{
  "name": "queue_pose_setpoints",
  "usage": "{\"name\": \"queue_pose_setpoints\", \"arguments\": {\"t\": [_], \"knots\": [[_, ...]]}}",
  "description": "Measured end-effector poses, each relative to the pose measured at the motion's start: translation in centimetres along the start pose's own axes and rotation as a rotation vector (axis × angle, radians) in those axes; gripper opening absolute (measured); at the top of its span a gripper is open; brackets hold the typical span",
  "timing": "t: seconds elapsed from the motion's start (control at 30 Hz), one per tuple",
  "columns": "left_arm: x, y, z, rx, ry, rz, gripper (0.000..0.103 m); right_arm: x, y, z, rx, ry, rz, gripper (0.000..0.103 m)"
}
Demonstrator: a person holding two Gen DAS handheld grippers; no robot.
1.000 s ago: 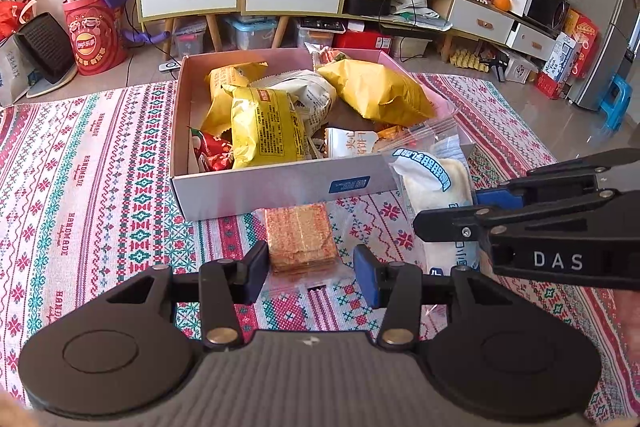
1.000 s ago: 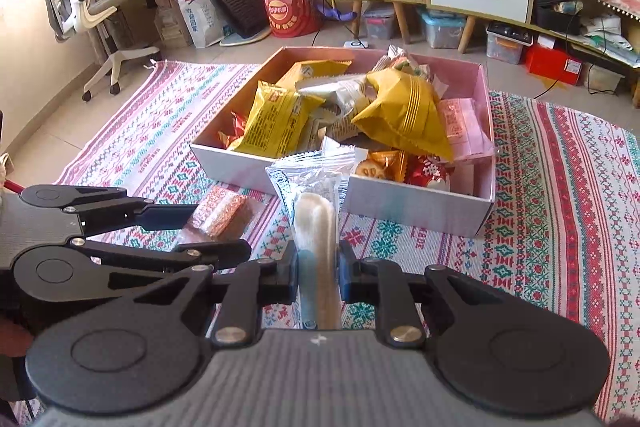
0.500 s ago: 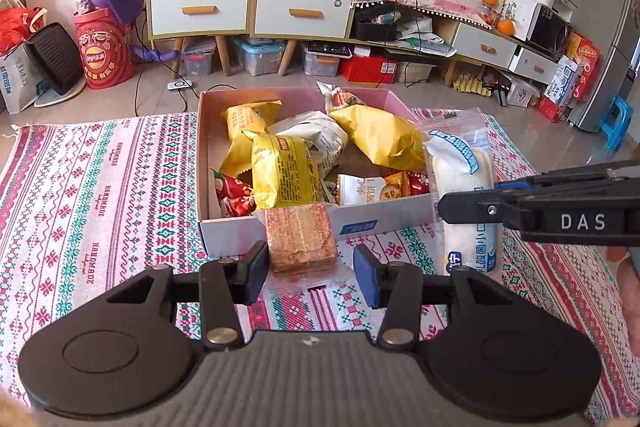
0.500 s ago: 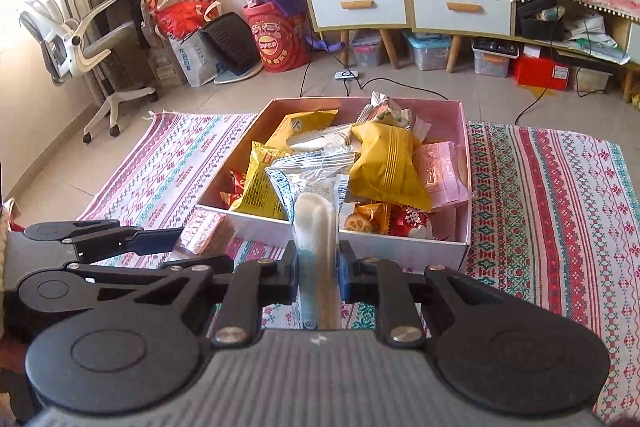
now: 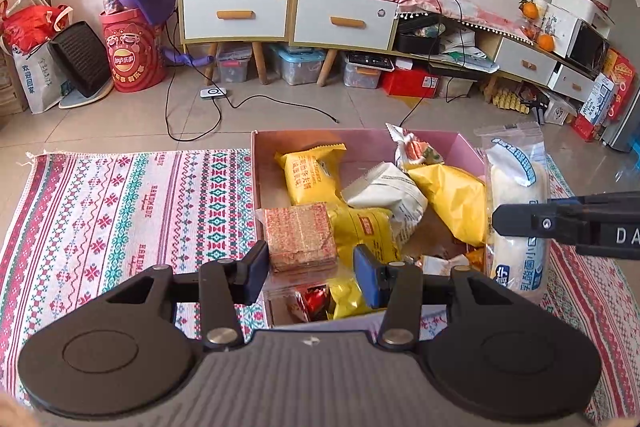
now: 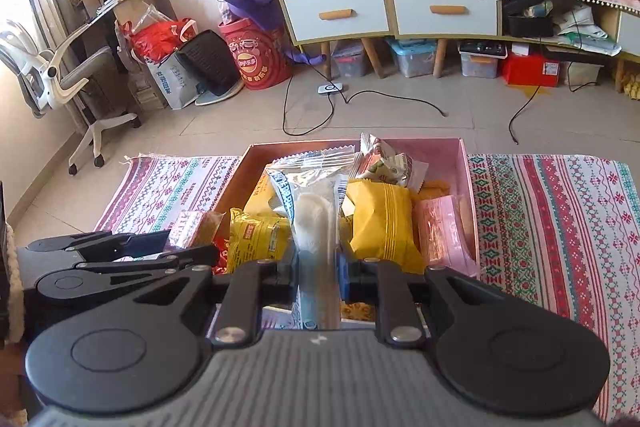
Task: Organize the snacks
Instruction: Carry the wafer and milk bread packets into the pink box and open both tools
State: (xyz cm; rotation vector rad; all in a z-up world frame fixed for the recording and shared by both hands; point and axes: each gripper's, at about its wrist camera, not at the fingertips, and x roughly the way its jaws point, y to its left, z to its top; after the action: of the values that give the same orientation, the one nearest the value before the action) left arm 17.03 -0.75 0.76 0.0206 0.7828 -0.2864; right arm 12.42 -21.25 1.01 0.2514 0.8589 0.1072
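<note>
Both tools carry a snack over the pink box, which sits on the patterned rug on the floor and already holds a loose heap of yellow and white packets. The left tool is clamped on the clear wrapper of a square orange-brown wafer pack, which juts forward from the fingers and hangs above the box's near-left corner, over a yellow packet. The right tool is closed tight on a long white bun in a clear bag; its long axis runs away from the fingers toward the box's far wall, and it hangs above the middle of the pile. The two tools are side by side, left beside right. Judging from this, each snack is already above the box, so the coming release depends on lowering rather than on reaching further forward.
</note>
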Motion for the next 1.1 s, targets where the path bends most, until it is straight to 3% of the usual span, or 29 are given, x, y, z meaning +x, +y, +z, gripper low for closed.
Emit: {"name": "queue_pose_setpoints", "arguments": {"t": [0.4,0.63,0.83,1.1], "knots": [[3.3,0.5,1.8,-0.059,0.015,0.005,0.053,1.7,0.3,1.4,-0.004,0.024,-0.058,0.017],[4.1,0.6,1.9,-0.081,0.023,0.013,0.054,2.2,-0.4,2.1,0.049,0.023,-0.045,0.018],[3.8,0.0,2.0,-0.037,-0.006,0.021,0.073,2.1,-0.4,2.4,0.072,-0.005,-0.059,0.035],[3.1,-1.1,1.9,0.019,-0.026,0.035,0.089,1.0,-0.3,2.6,0.058,-0.037,-0.074,0.068]]}}
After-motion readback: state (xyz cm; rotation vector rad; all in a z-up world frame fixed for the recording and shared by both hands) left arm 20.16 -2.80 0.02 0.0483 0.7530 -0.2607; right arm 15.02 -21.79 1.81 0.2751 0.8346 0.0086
